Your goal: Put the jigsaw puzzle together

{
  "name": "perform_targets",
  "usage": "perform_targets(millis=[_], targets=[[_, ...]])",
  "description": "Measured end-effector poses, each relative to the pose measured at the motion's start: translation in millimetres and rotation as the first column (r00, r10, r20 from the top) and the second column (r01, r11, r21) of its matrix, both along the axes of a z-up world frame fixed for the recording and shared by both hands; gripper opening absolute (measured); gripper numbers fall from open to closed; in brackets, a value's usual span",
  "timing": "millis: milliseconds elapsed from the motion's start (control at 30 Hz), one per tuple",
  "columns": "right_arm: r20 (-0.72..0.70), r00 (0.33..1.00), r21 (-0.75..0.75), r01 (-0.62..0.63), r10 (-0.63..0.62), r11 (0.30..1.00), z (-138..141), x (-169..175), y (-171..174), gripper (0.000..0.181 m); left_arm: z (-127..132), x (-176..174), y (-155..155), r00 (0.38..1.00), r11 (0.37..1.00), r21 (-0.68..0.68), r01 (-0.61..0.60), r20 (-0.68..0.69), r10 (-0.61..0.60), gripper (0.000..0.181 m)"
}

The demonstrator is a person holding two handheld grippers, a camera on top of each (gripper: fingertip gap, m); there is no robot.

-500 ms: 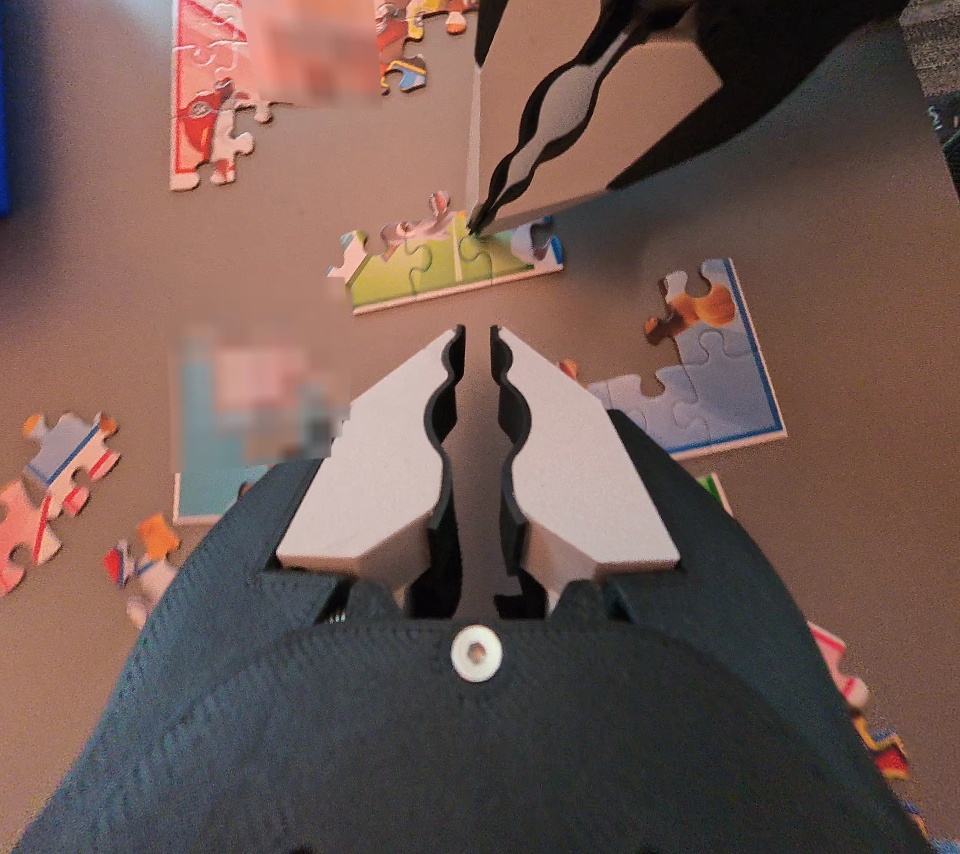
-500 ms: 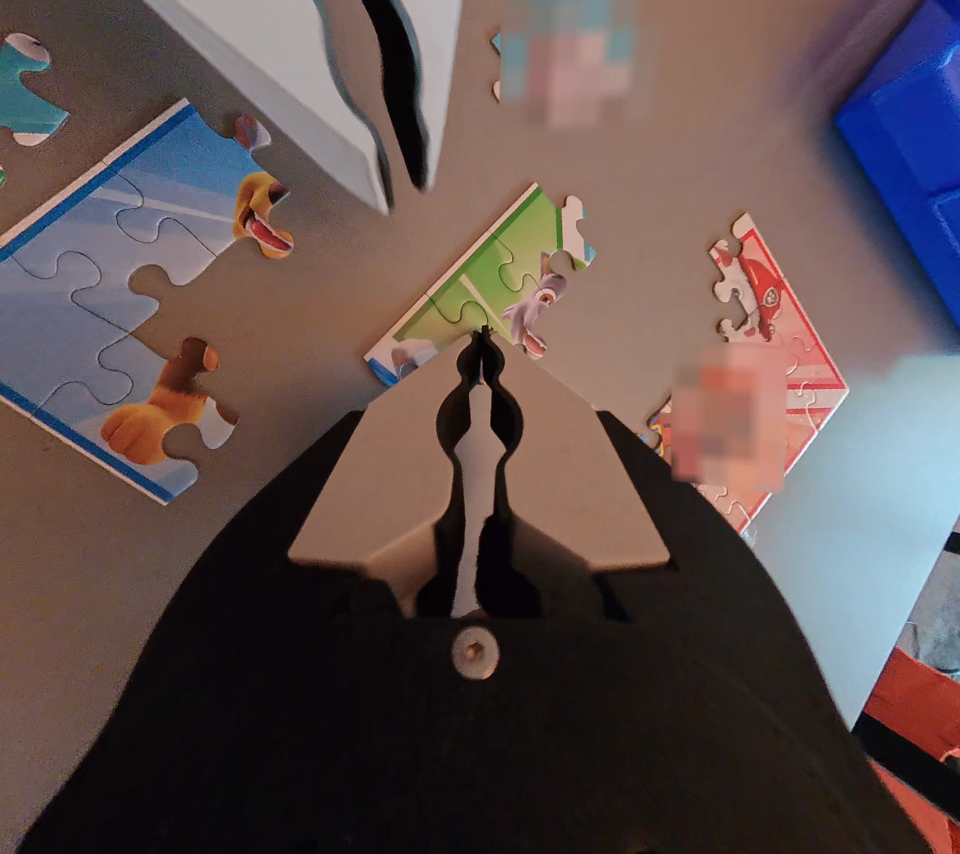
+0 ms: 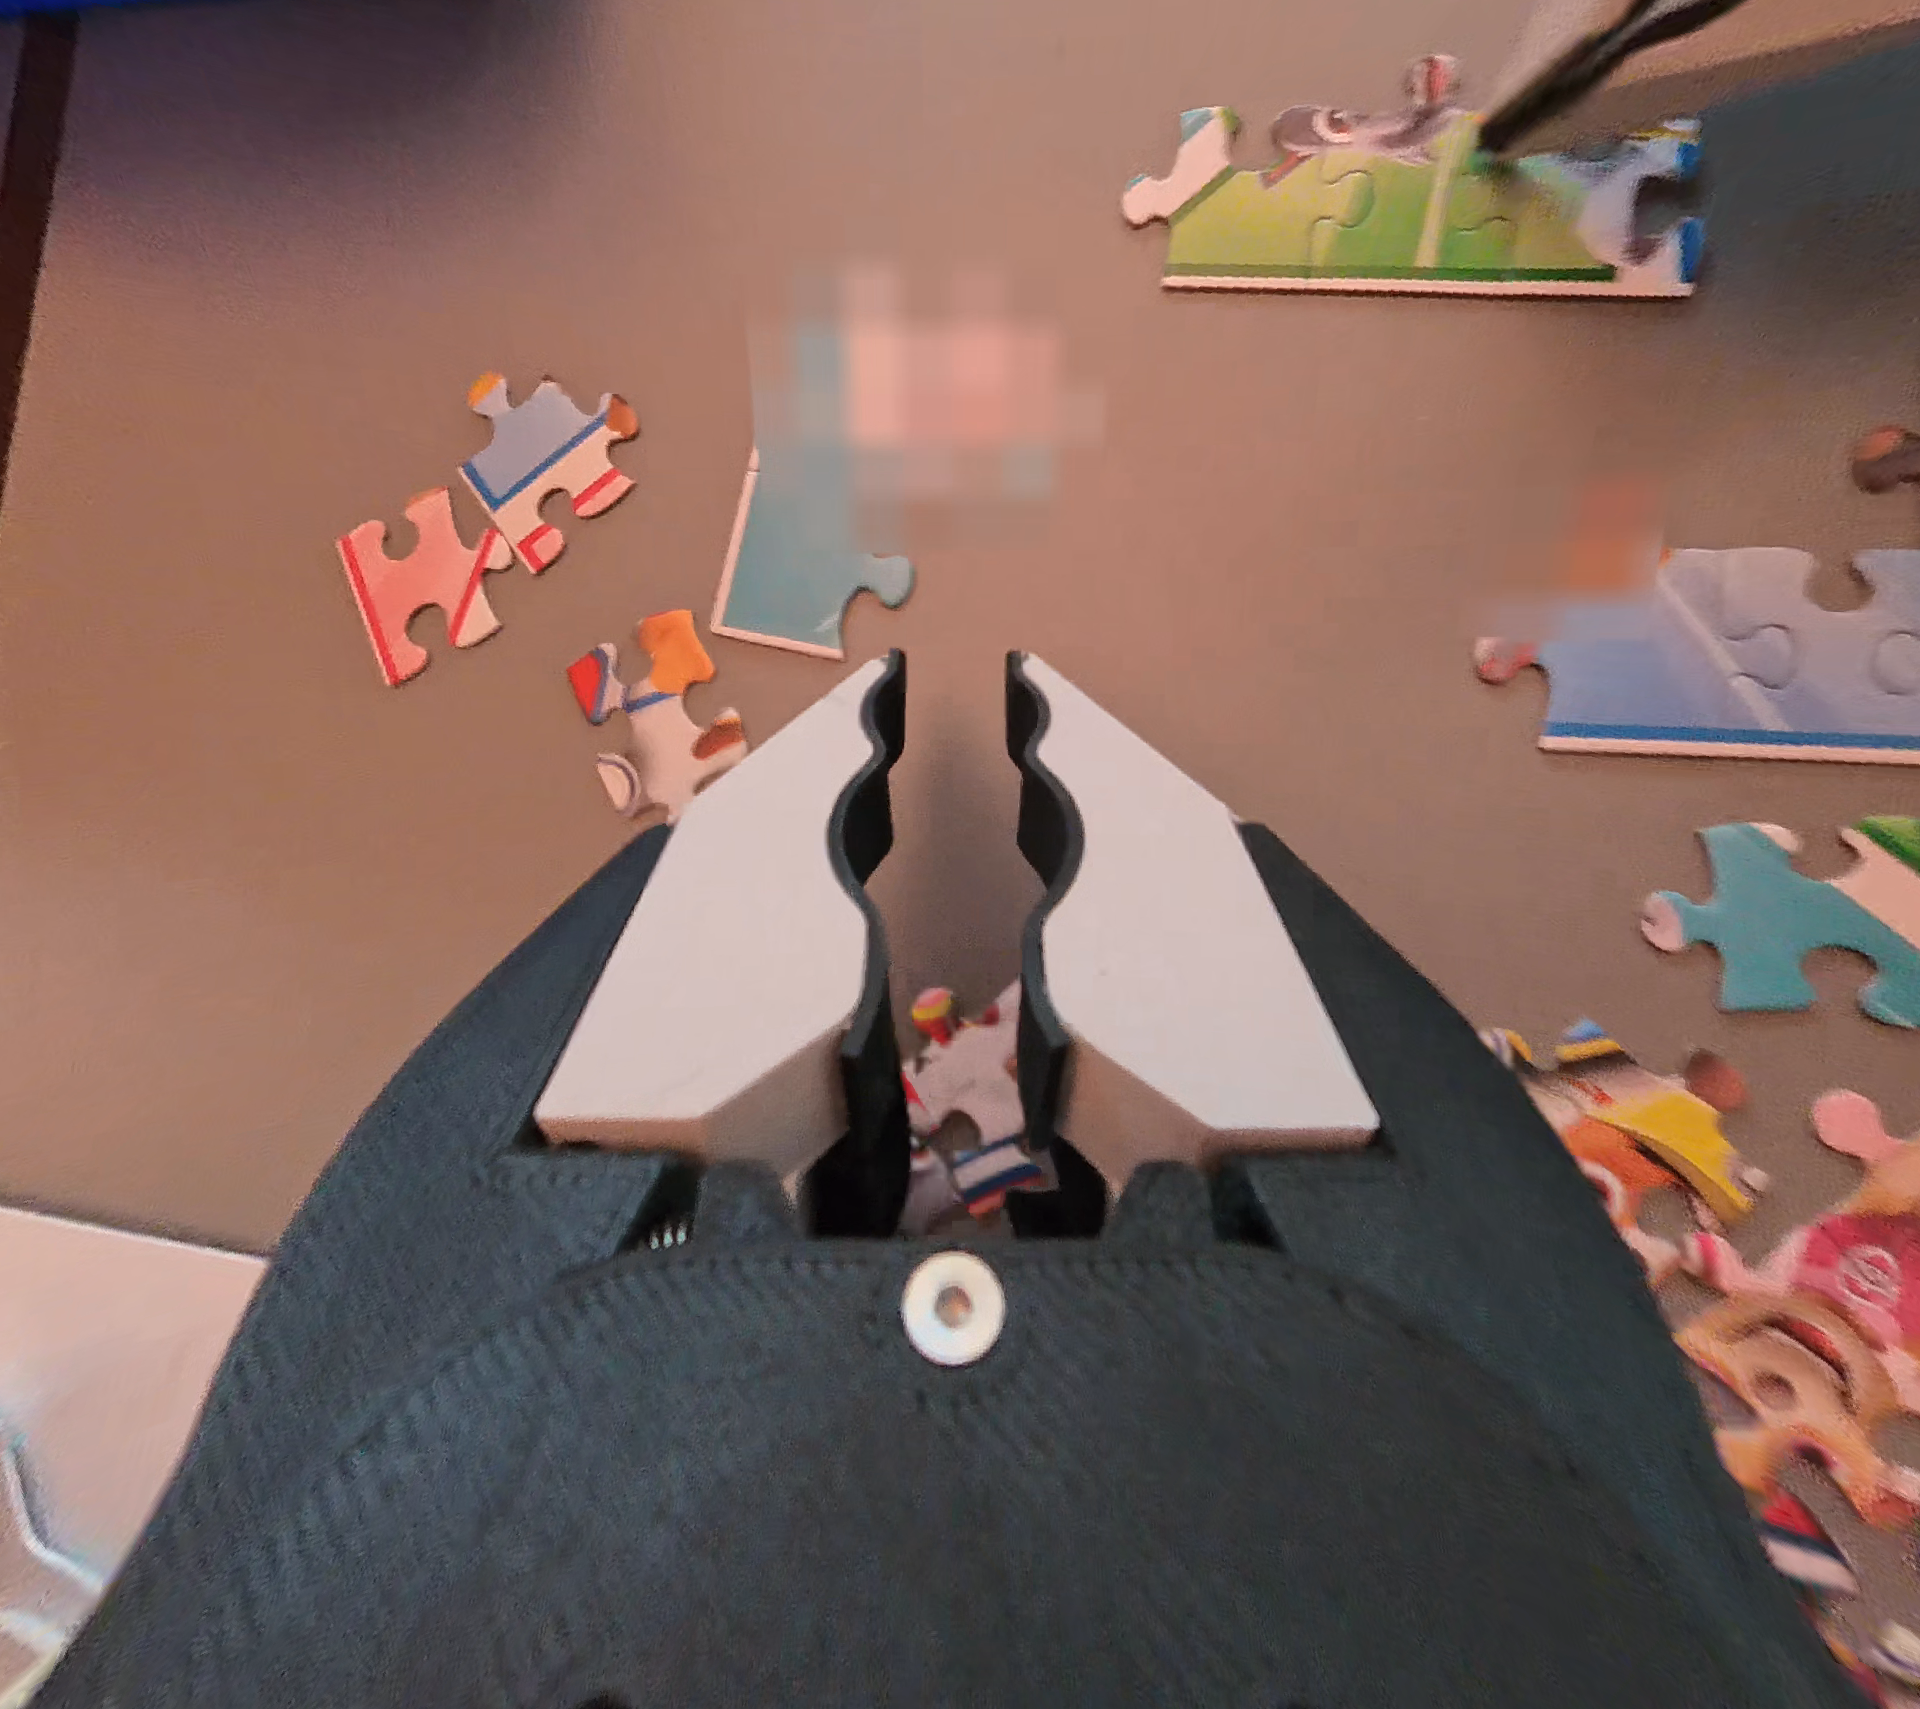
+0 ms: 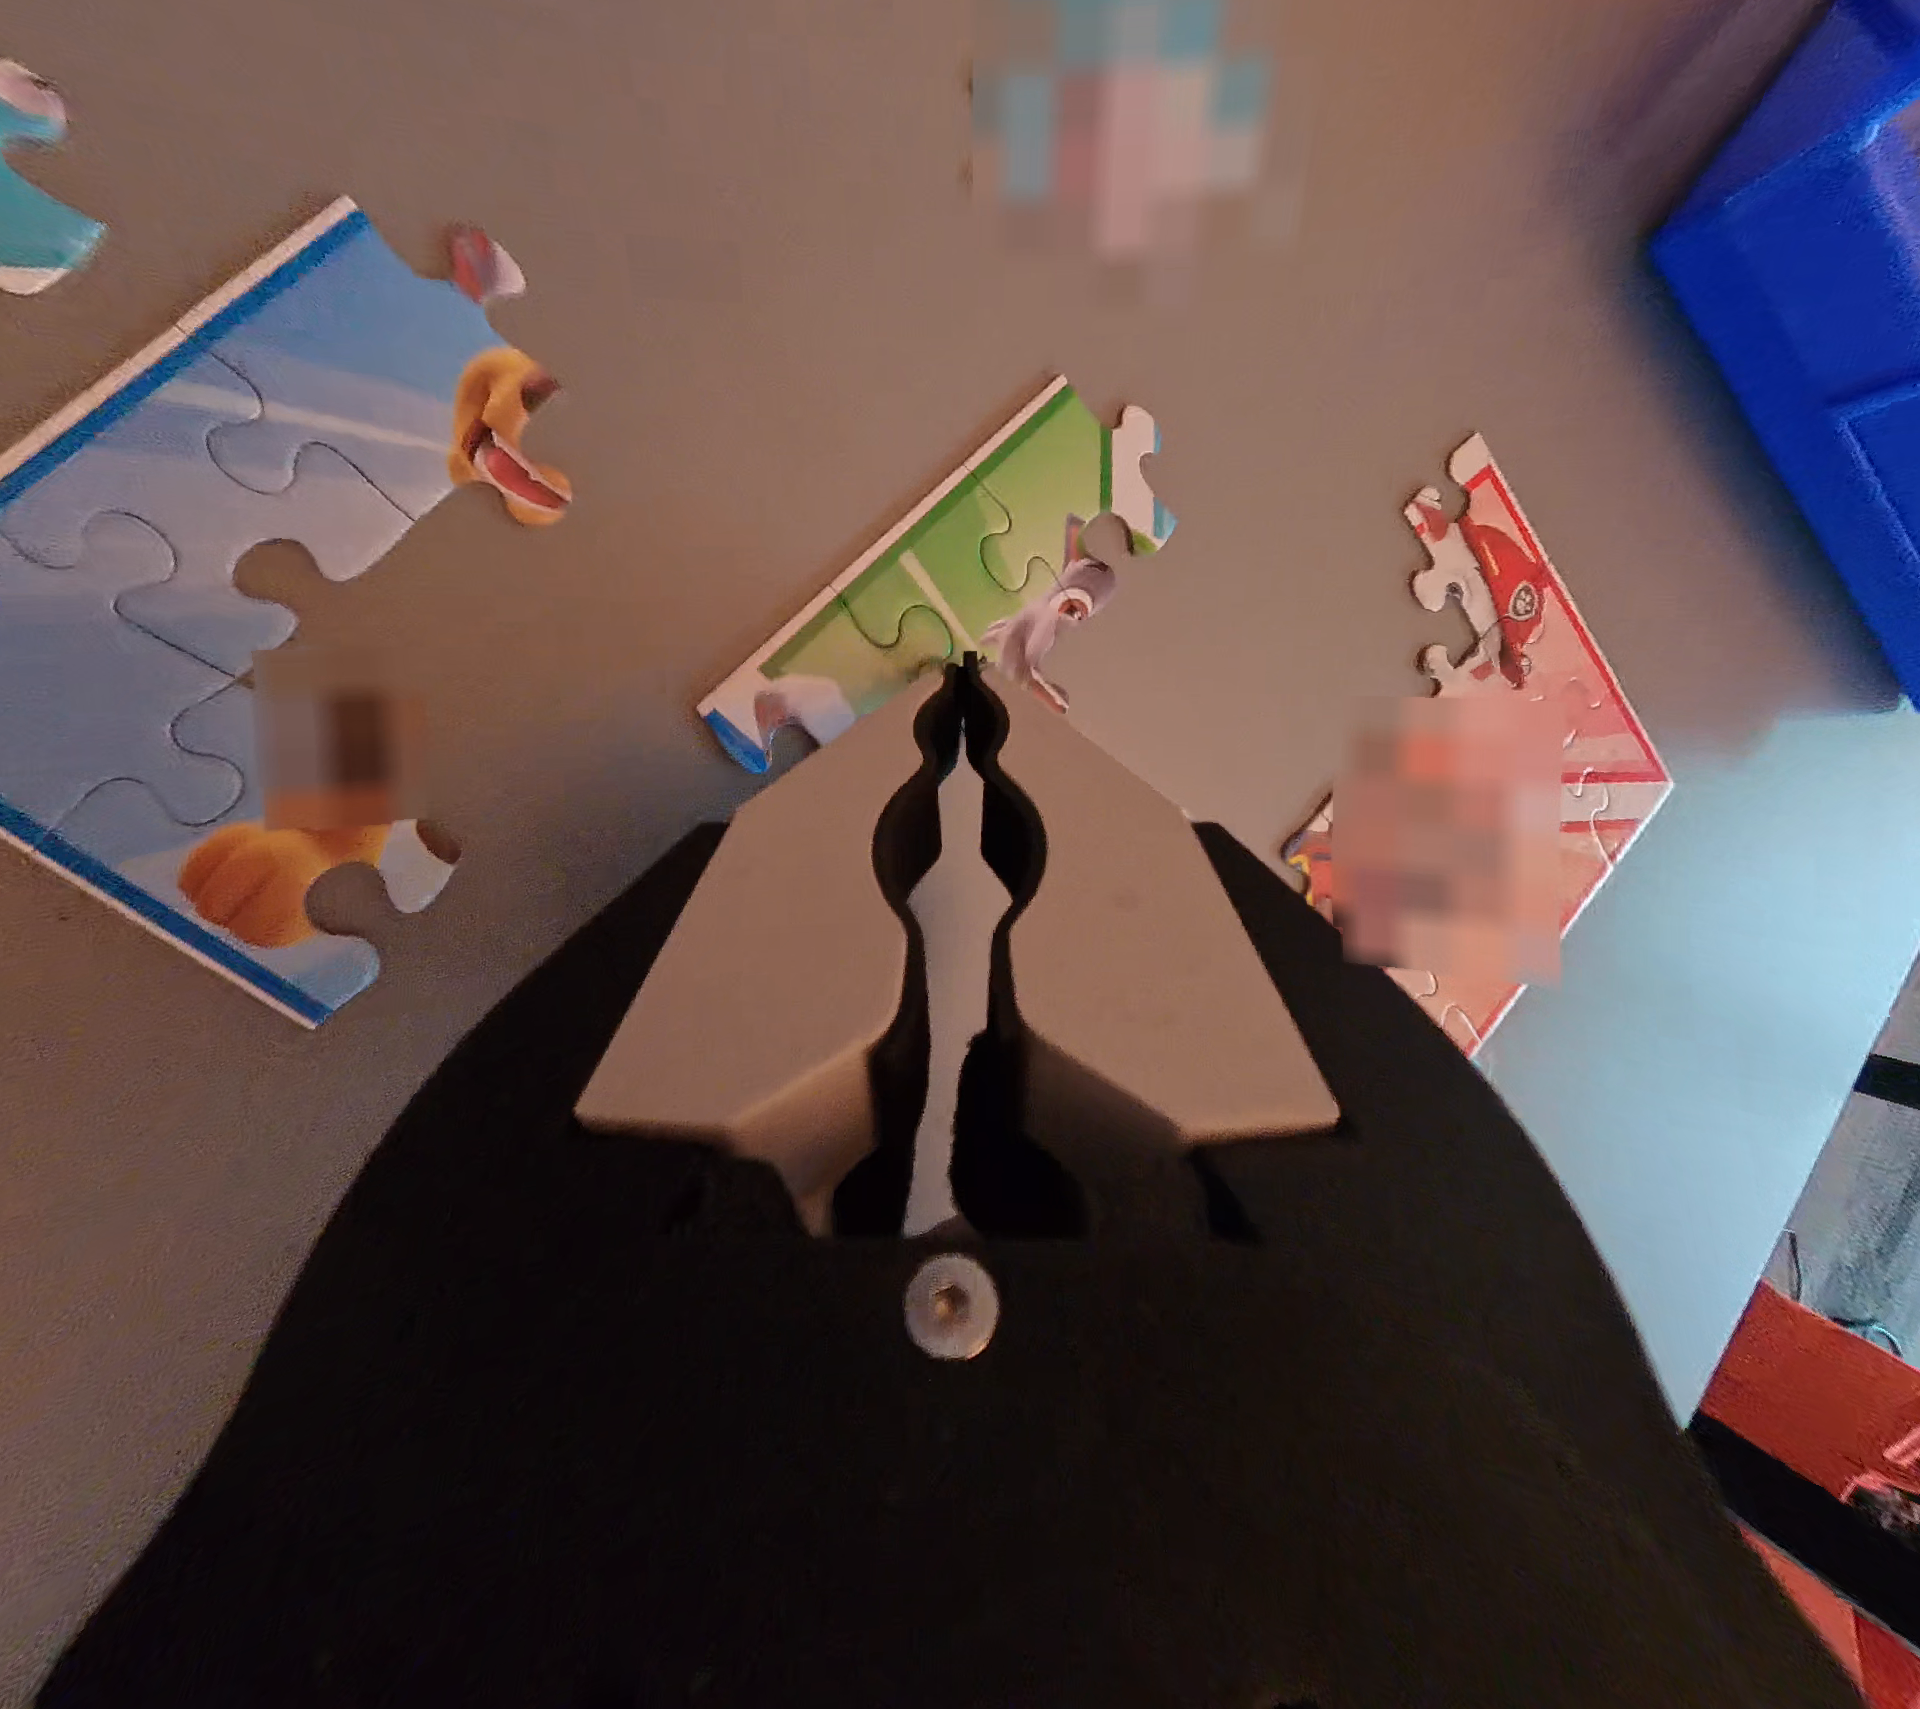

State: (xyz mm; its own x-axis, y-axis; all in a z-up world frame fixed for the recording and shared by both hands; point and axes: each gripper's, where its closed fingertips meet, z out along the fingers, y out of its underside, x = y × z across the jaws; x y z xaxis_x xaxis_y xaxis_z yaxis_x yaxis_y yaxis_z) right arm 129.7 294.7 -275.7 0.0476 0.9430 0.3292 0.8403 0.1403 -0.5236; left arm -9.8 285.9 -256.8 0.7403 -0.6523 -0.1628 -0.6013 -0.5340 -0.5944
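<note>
Left tongs [image 3: 954, 672] are swinging away from the green strip [image 3: 1423, 220] toward loose pieces on the desk [image 3: 312, 205], released and empty. Right tongs [image 4: 966, 672] are staying clenched, tips pressing the strip's top edge; a pinch is unconfirmed. Likely fetching the next piece.

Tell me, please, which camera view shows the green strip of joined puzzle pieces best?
The right wrist view: the green strip lies near the centre, whole and fairly sharp, with the closed right gripper touching its edge. In the left wrist view the green strip sits far off at upper right, blurred, its right end smeared.
</note>
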Motion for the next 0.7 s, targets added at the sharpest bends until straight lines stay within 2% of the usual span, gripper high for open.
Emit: perform_targets(millis=[100, 233, 333, 533, 700], targets=[[0.032, 0.999, -0.018, -0.034, 0.035, 0.999, 0.1, 4.7, -5.3, 0.000, -4.3, 7.6, 16.4, 0.999, 1.000, -0.012, 0.008, 0.033, -0.008, 0.020], [0.033, 0.997, -0.024, -0.075, 0.075, 0.997, 0.2, 7.3, -10.5, 0.000, -19.8, 15.4, 35.0, 1.000, 0.998, -0.051, 0.024, -0.008, -0.024, 0.023], [0.003, 0.996, -0.037, -0.087, 0.088, 0.996, 0.2, 9.0, -14.0, 0.000, -20.4, 29.6, 43.0, 0.998, 0.997, -0.064, 0.035, 0.051, -0.032, 0.020], [-0.029, 0.991, -0.007, -0.134, 0.133, 0.991, 0.8, 8.4, -16.6, 0.000, -20.6, 50.9, 58.3, 0.997, 0.996, -0.060, 0.067, 0.051, -0.064, 0.017], [-0.054, 0.976, 0.000, -0.210, 0.210, 0.978, 0.9, -1.2, -26.4, 0.000, -20.0, 70.1, 63.1, 0.991, 0.988, -0.092, 0.124, 0.064, -0.119, 0.022]])
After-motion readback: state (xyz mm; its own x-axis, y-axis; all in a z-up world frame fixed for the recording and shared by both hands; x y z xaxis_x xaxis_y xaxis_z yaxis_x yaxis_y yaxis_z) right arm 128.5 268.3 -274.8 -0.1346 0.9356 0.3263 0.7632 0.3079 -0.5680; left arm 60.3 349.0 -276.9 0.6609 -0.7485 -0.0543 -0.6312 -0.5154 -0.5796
